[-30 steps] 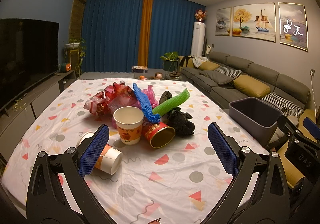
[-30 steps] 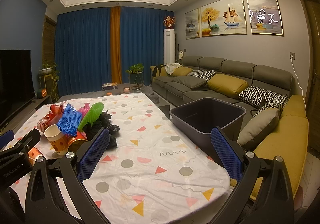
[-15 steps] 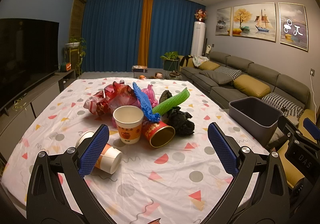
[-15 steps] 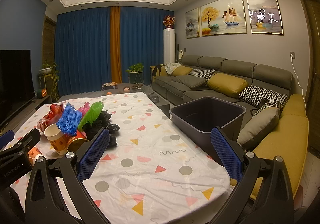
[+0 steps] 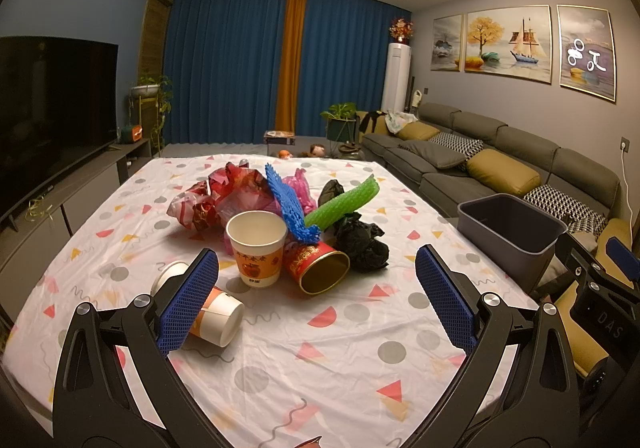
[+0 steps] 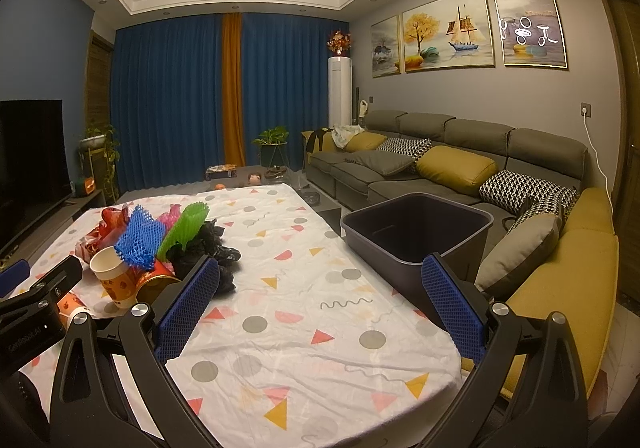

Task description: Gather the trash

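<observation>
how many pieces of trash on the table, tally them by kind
paper cups: 2, upright, lying
red tube on its side: 1
foam nets: 2, blue, green
black bag: 1
red wrappers: 1 clump
pink bag: 1
total: 8

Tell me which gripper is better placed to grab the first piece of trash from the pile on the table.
Left. The left gripper is open and faces the pile, with the upright paper cup just ahead. The right gripper, also open, points toward the dark grey plastic bin, with the pile off to its side.
</observation>
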Demonstrator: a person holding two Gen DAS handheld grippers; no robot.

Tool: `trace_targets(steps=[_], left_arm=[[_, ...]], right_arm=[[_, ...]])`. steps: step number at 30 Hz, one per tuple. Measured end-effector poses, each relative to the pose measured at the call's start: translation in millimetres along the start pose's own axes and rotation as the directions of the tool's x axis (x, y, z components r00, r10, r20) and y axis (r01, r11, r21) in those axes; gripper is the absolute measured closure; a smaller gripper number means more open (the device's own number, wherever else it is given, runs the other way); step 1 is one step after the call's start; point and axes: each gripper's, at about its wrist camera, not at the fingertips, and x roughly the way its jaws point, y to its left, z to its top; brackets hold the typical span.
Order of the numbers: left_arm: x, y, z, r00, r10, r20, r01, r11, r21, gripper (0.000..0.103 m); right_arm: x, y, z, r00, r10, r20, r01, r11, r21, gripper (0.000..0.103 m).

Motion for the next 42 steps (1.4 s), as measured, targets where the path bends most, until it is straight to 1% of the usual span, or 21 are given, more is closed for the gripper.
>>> trace_targets(steps=[23,31,33,38,40,42], left_arm=[[1,-1,-4,1.0,-0.004,-0.007,0.004,1.0,-0.006,0.006],[8,4,-7,1.0,0.006,-0.014,-0.006,1.0,-0.017,0.006],[13,8,-7,1.0,0.018,-0.016,-0.018,1.0,-0.018,0.006],[21,24,-6,0.999,0.04,-0.021,-0.041,0.998,-0.045,0.006],[26,31,-6,0.998,0.056,-0.027,-0.057,0.997,-0.058,0.006],[32,39,-5,0.997,0.073,-0.031,-0.075,0.995,-0.072,0.006]], right_arm=[[0,-2,-3,1.0,0.005,-0.003,-0.005,1.0,0.007,0.005],[11,0,-7,0.999,0.021,-0.024,-0.021,1.0,0.014,0.005],[16,1,-7,0.999,0.026,-0.03,-0.026,1.0,0.013,0.005],[30,9,-8,0.997,0.067,-0.034,-0.067,0.998,0.014,0.005],[39,15,-8,0.994,0.097,-0.044,-0.096,0.995,0.016,0.005],[50,24,-7,0.989,0.139,-0.059,-0.138,0.99,0.016,0.007]])
